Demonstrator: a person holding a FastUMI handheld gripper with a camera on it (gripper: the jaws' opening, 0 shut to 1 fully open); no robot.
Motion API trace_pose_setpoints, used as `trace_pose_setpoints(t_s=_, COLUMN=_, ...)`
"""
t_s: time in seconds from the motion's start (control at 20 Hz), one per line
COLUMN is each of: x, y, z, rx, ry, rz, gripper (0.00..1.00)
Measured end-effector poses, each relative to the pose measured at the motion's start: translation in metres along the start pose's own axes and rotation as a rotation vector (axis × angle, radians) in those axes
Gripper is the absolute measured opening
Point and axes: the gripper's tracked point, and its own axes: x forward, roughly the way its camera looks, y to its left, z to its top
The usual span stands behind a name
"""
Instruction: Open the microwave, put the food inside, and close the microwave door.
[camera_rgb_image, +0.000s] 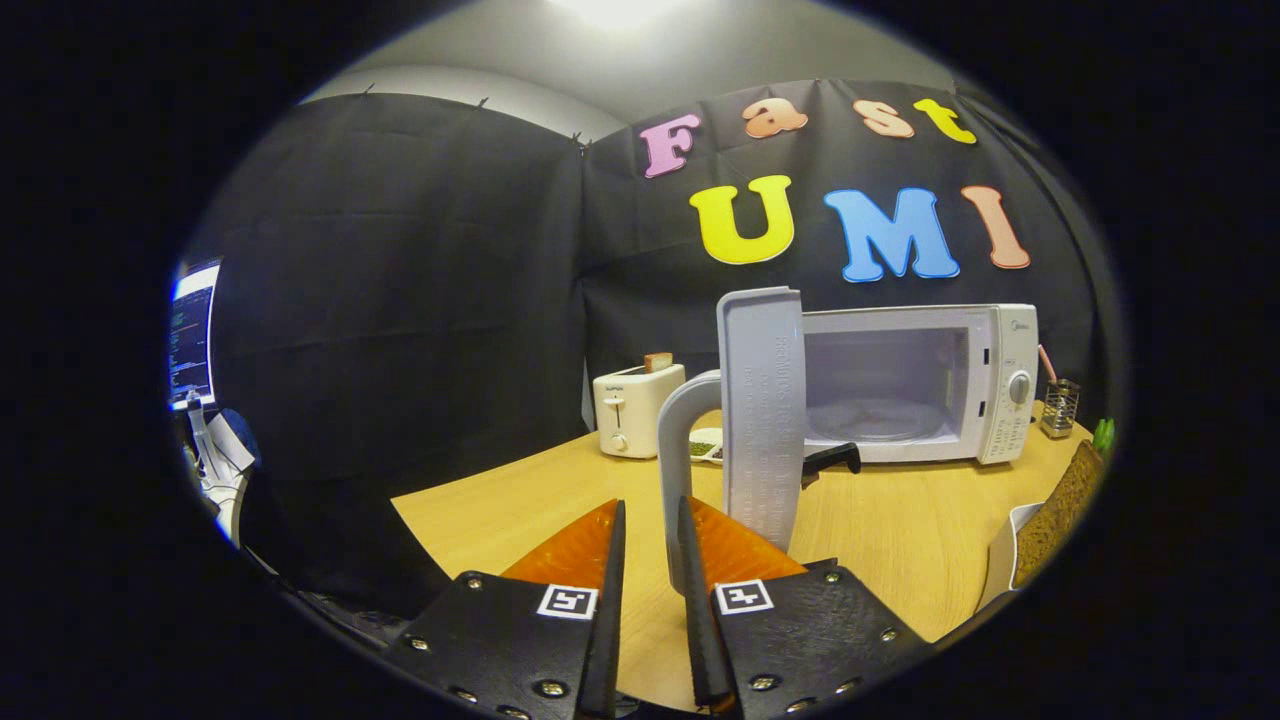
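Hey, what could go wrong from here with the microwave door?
The tongs sit open around the door handle, with the left finger apparently clear of it, so a pull may slip off. The open door stands close to a black object and a small dish; swinging it further might knock them.

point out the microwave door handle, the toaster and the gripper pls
microwave door handle (678, 440): gripper view, on its grey curved bar, just ahead of the fingers.
toaster (632, 410): gripper view, on its cream front face, left of the open microwave.
gripper (650, 545): gripper view, the narrow gap between its fingertips; fingers slightly apart, gripping nothing.
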Motion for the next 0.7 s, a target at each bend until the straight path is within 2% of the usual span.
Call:
trace_pose_setpoints(t_s=0.35, x=0.038, y=0.061, z=-0.004, rx=0.007, ry=-0.018, rz=0.119, gripper=0.28)
trace_pose_setpoints(t_s=0.5, x=0.027, y=0.078, z=0.003, rx=0.031, ry=-0.032, rz=0.195, gripper=0.27)
trace_pose_setpoints(t_s=0.55, x=0.019, y=0.086, z=0.006, rx=0.028, ry=-0.038, rz=0.217, gripper=0.38)
trace_pose_setpoints(t_s=0.7, x=-0.018, y=0.094, z=0.021, rx=-0.001, ry=-0.071, rz=0.277, gripper=0.51)
